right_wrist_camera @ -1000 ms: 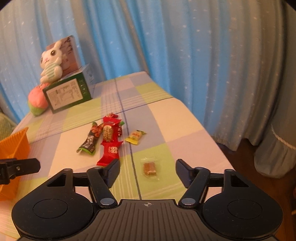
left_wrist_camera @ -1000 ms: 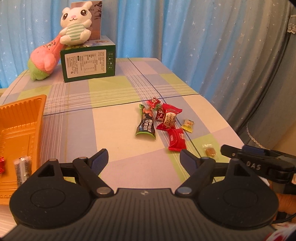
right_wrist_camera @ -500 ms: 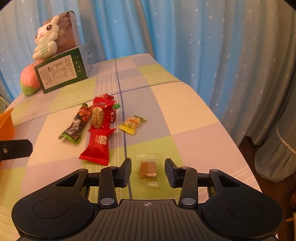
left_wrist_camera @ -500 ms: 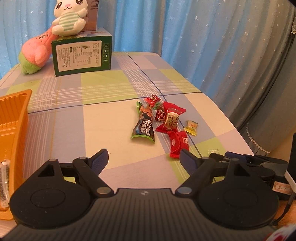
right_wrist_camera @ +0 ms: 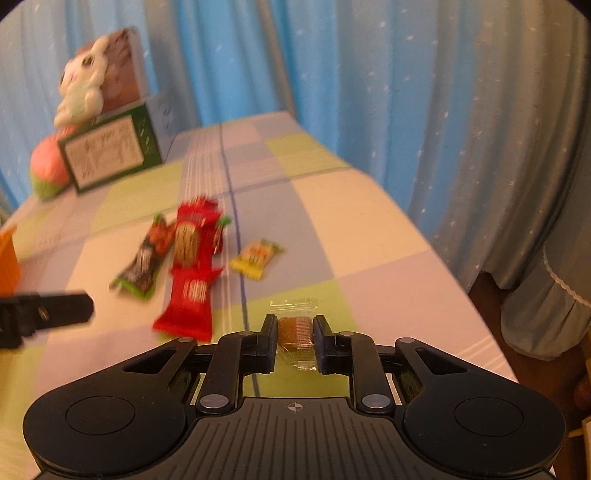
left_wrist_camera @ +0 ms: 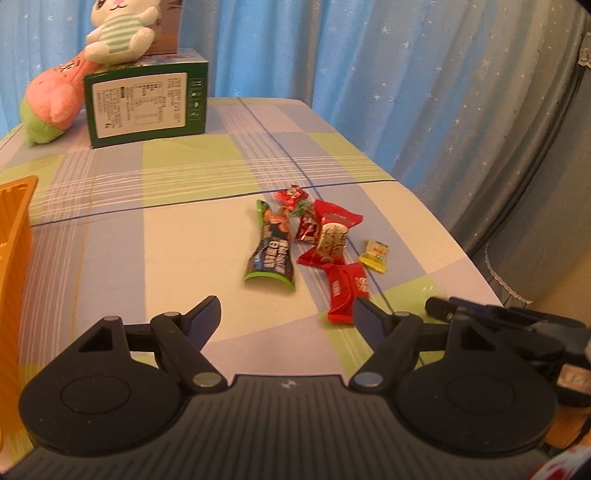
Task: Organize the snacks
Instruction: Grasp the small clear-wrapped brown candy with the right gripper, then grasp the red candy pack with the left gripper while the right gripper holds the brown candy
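Note:
My right gripper (right_wrist_camera: 294,326) is shut on a clear-wrapped brown candy (right_wrist_camera: 293,330) at the table's near right. A pile of snacks lies ahead: a dark green-edged bar (left_wrist_camera: 271,254), a red packet (left_wrist_camera: 347,290), a red wafer packet (left_wrist_camera: 332,238), small red candies (left_wrist_camera: 291,195) and a yellow candy (left_wrist_camera: 376,255). My left gripper (left_wrist_camera: 287,314) is open and empty, just before the pile. The orange tray (left_wrist_camera: 14,236) is at the left edge. The right gripper shows in the left wrist view (left_wrist_camera: 439,307), at the far right.
A green box (left_wrist_camera: 146,105) with a plush bunny (left_wrist_camera: 118,31) on it and a pink plush (left_wrist_camera: 51,99) beside it stand at the table's back left. Blue curtains hang behind. The table's right edge (left_wrist_camera: 461,251) drops off close to the snacks.
My right gripper has moved forward over the clear-wrapped candy and closed on it. My left gripper has shifted right, so less of the orange tray shows.

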